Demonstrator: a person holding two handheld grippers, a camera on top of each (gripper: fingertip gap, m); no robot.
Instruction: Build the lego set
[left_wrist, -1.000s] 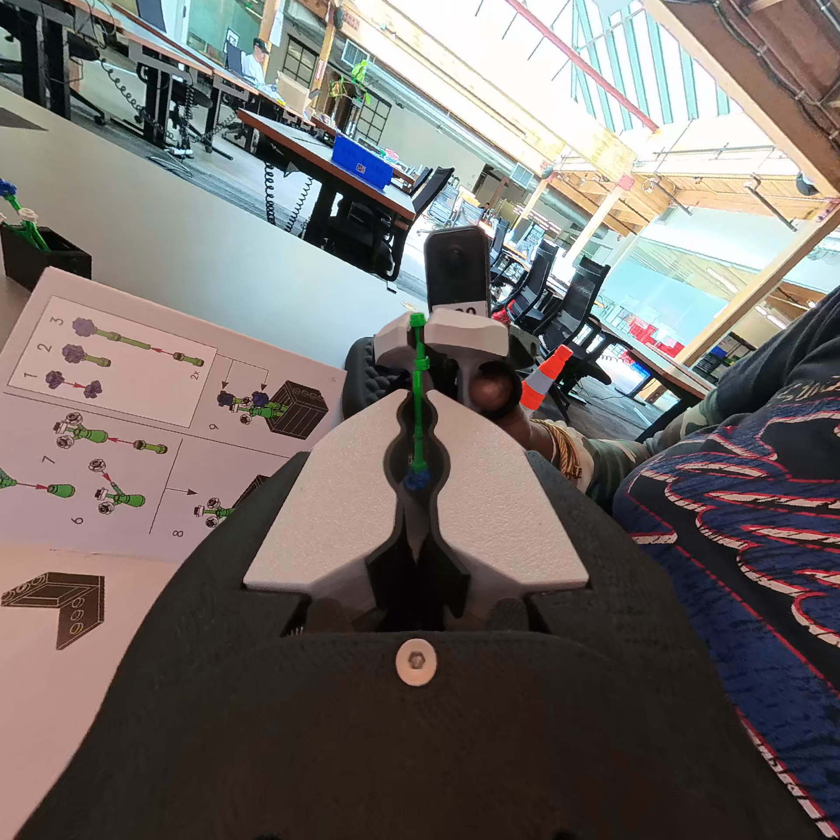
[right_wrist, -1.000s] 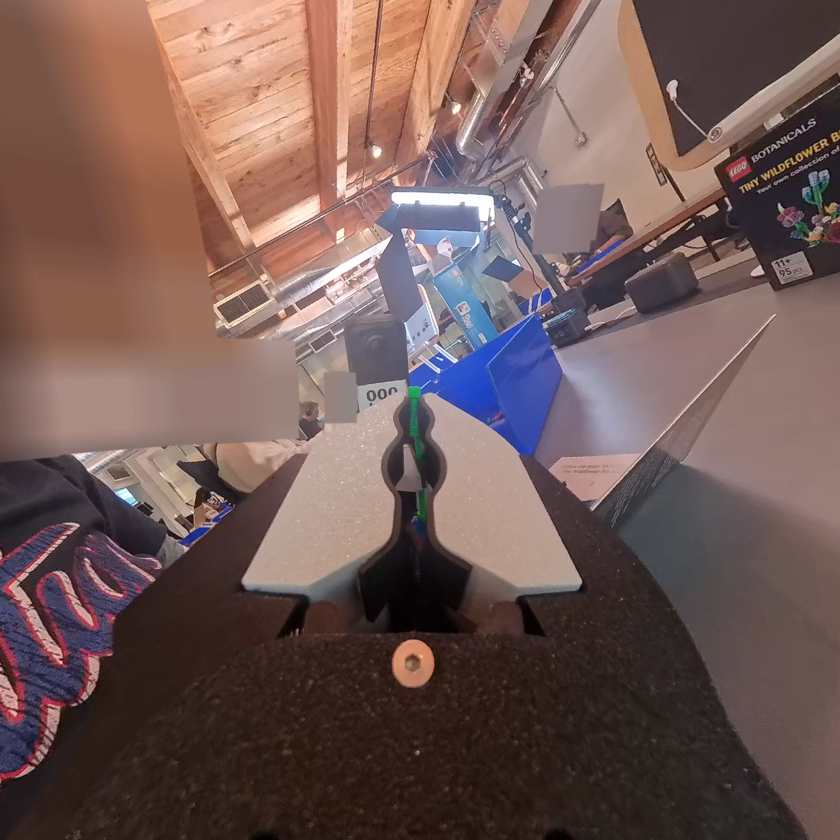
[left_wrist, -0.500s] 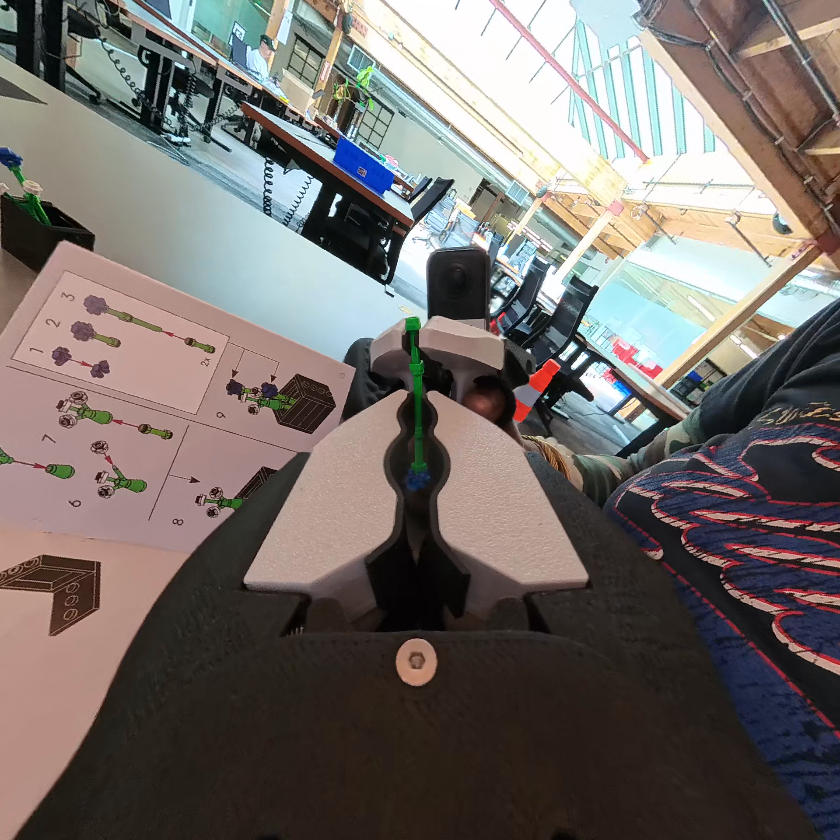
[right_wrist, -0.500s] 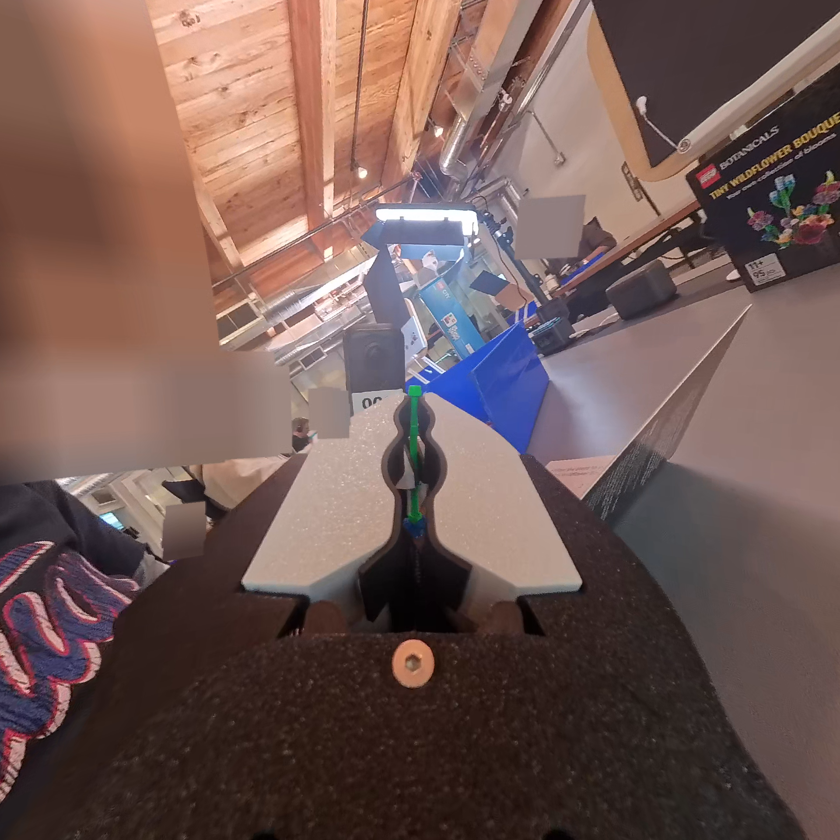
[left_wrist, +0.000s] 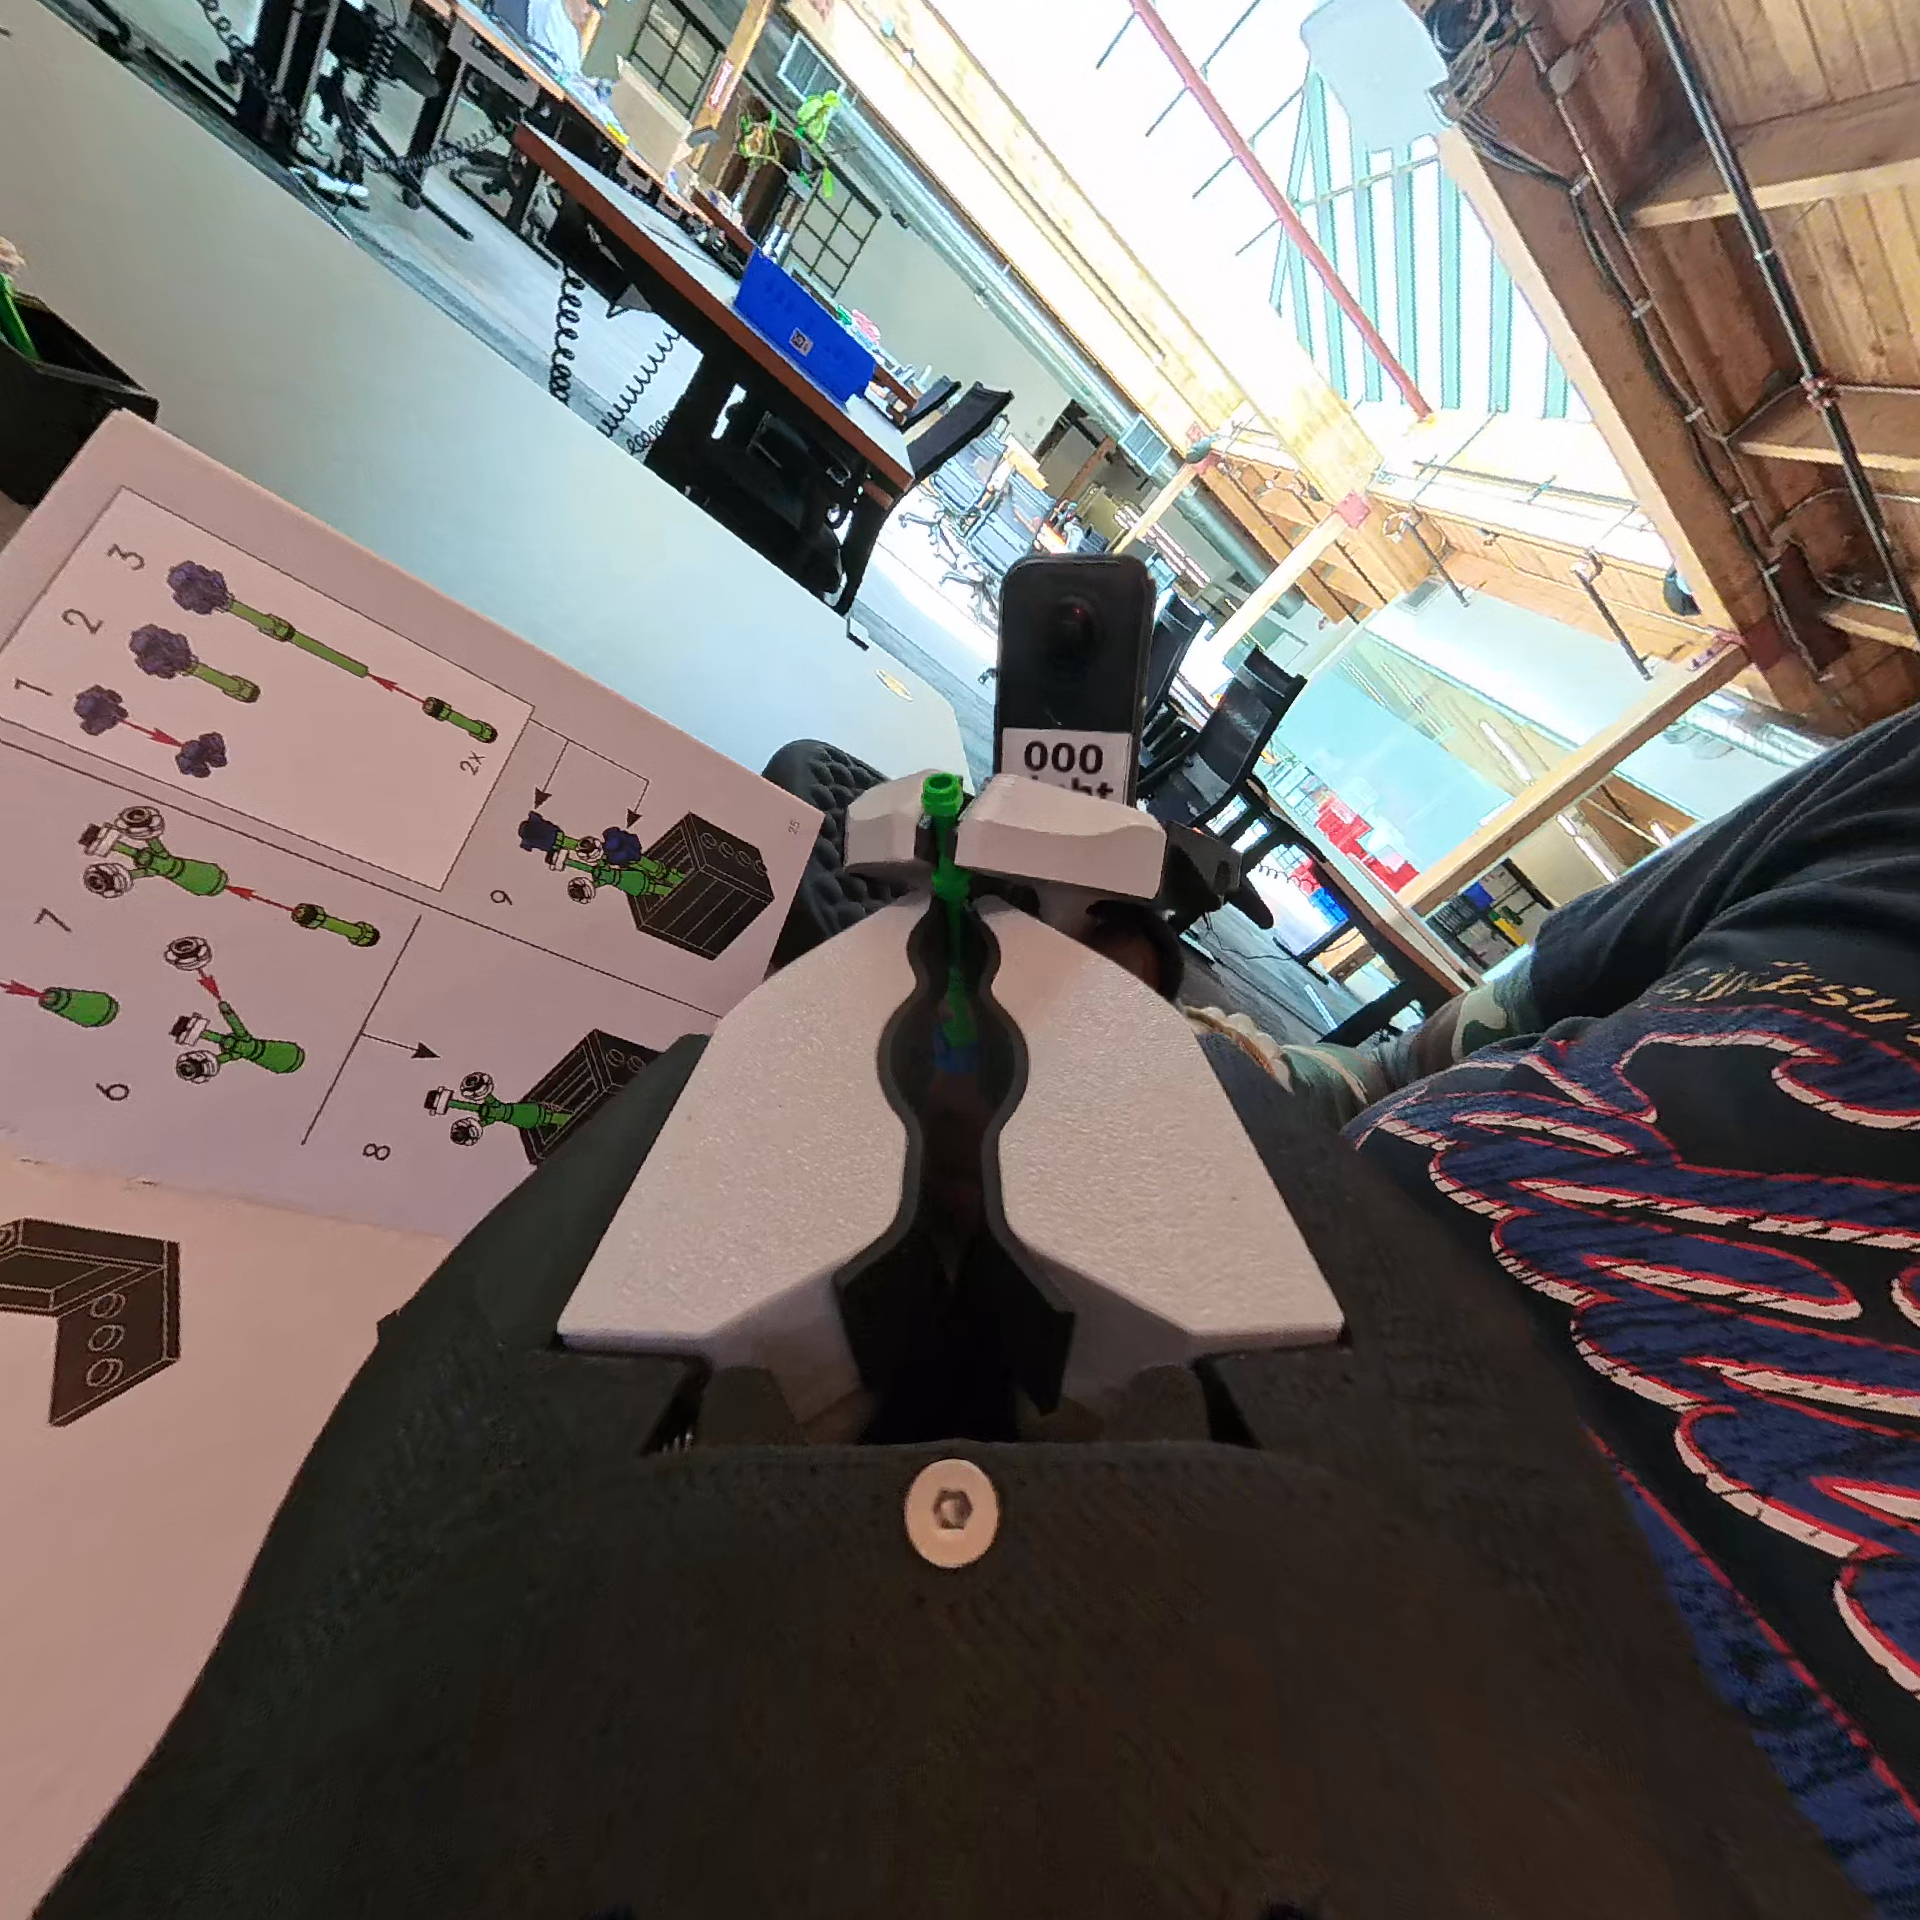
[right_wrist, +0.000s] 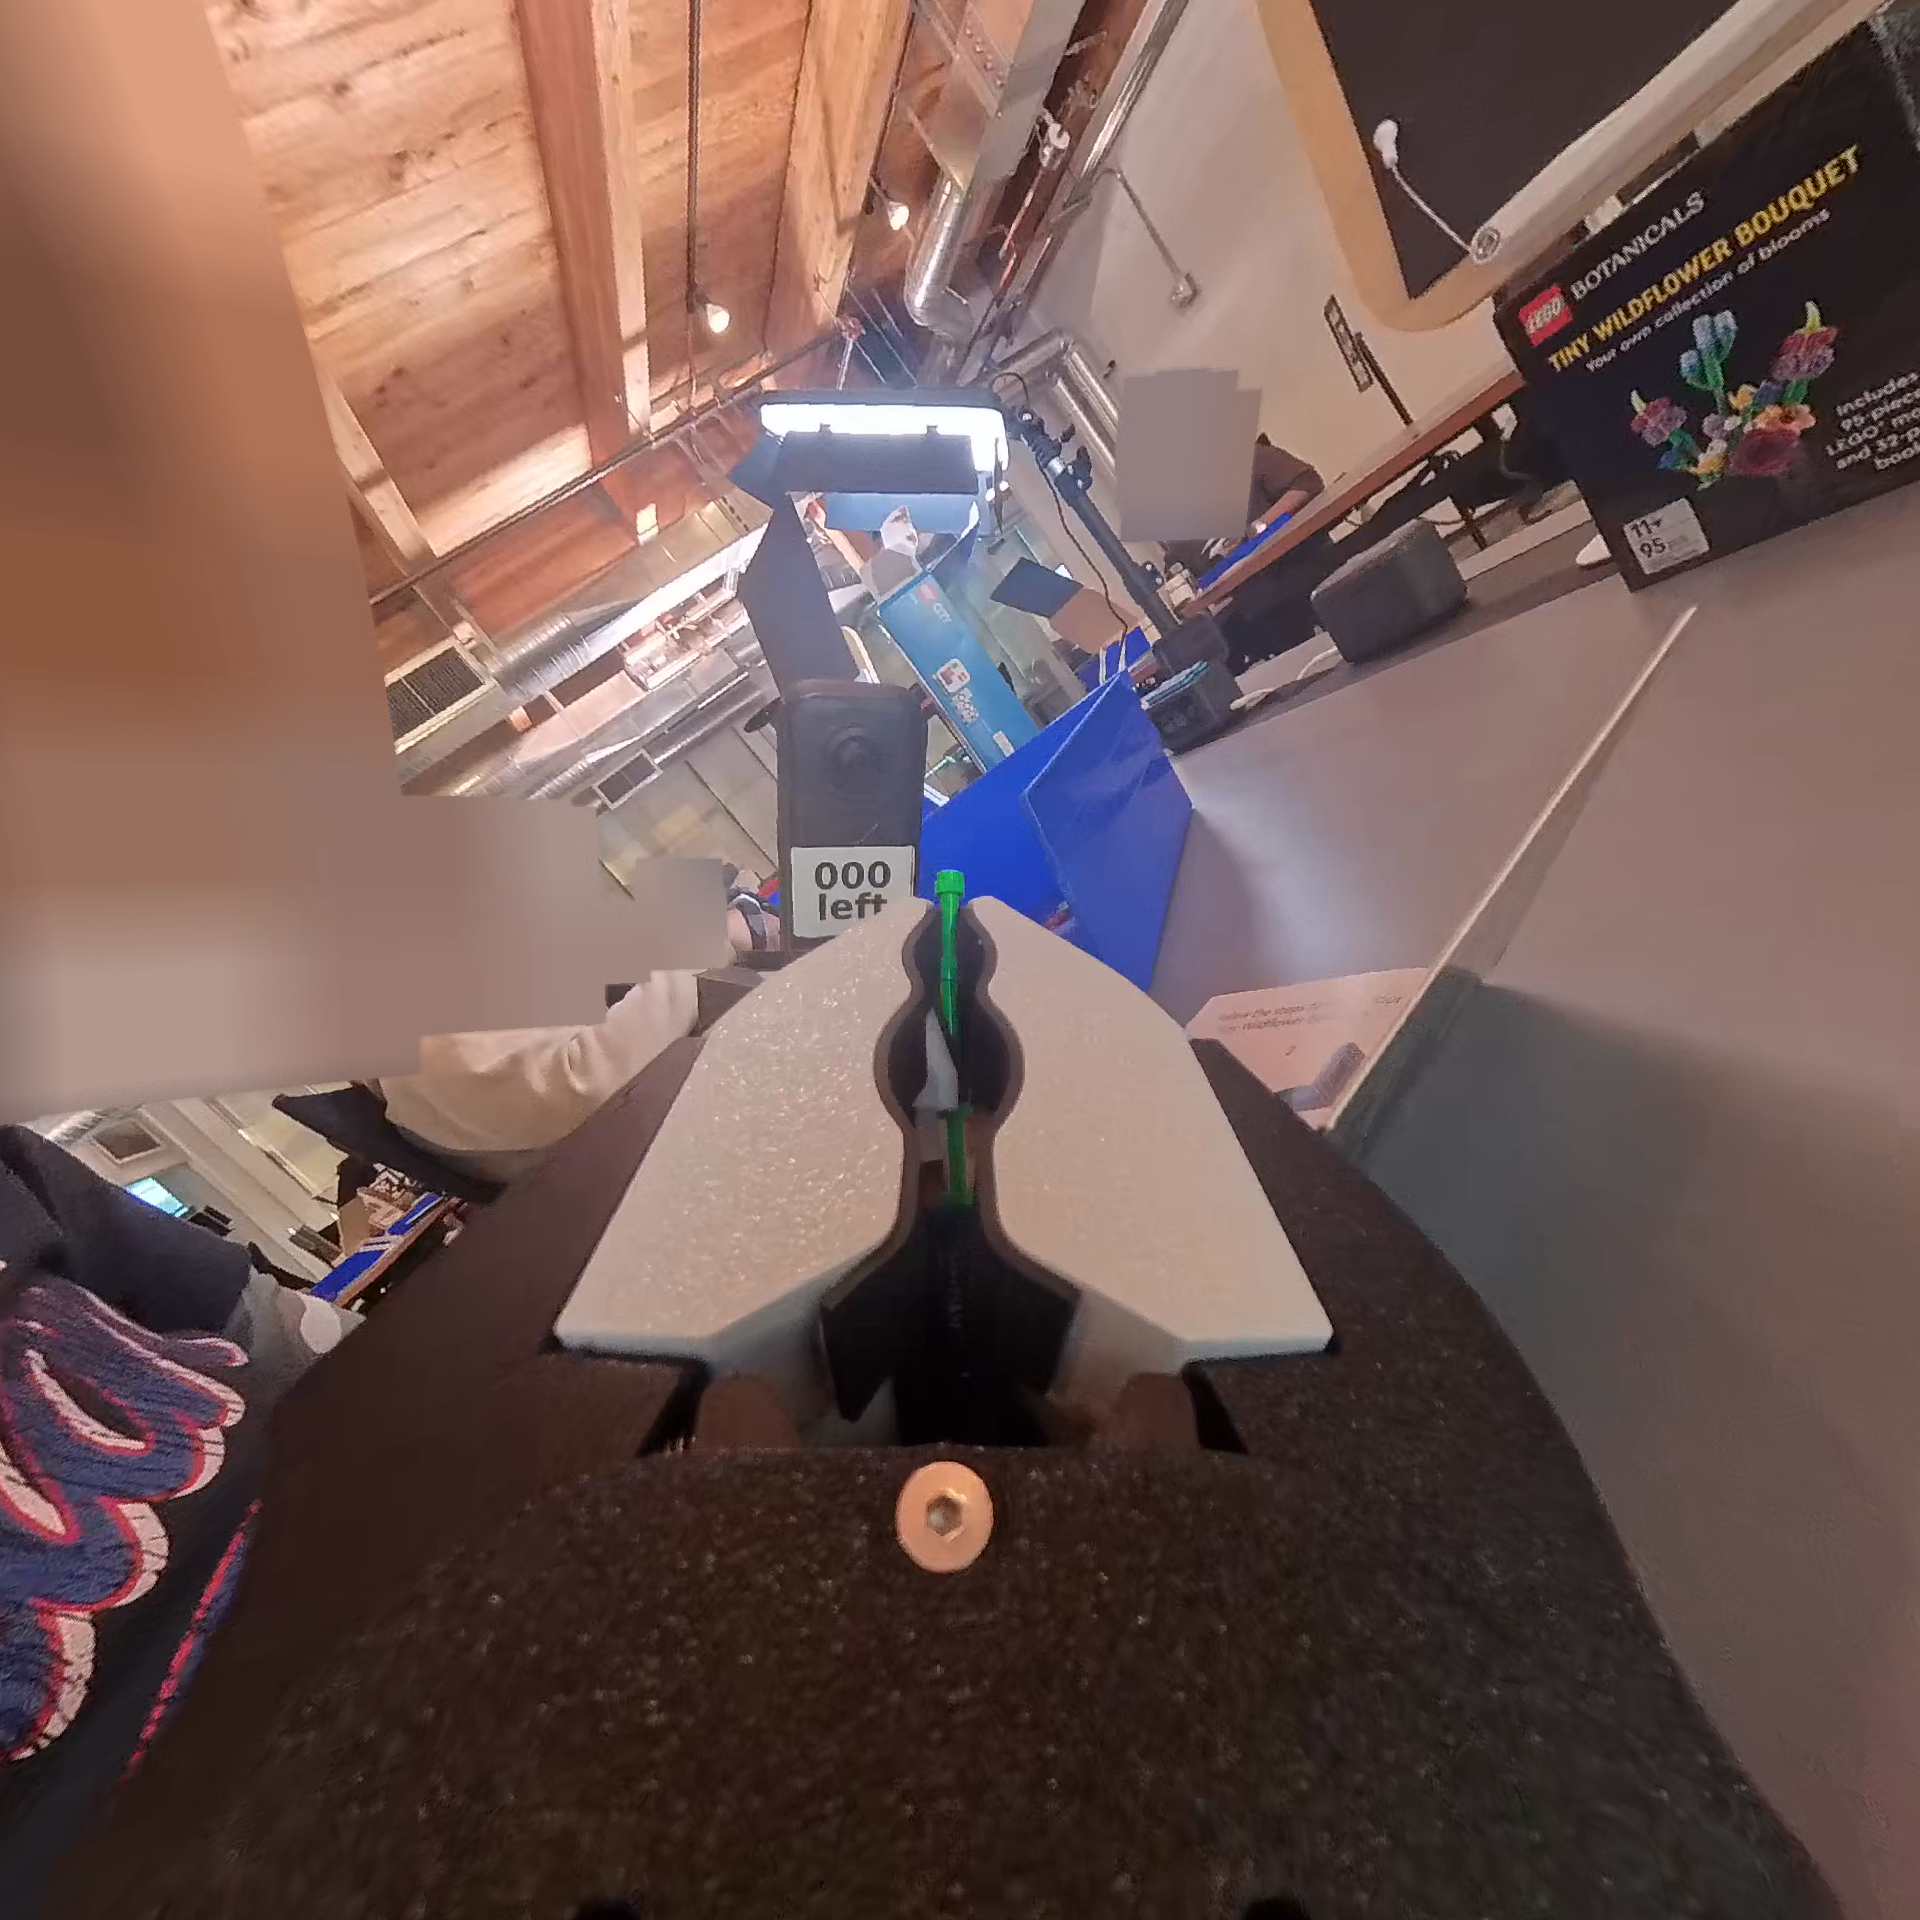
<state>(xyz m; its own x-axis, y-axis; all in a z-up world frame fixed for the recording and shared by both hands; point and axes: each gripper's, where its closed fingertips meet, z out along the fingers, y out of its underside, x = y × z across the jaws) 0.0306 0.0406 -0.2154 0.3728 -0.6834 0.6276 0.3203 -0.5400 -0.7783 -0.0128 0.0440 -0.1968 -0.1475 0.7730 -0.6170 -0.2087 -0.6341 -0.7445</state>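
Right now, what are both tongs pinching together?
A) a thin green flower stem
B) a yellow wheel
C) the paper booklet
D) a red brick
A: the left tongs and the right tongs are both shut on the thin green flower stem, which pokes out past their tips in each wrist view.

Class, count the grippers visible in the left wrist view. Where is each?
2. The left gripper fills the foreground, shut on the green stem; the right gripper faces it just beyond, gripping the stem's far end.
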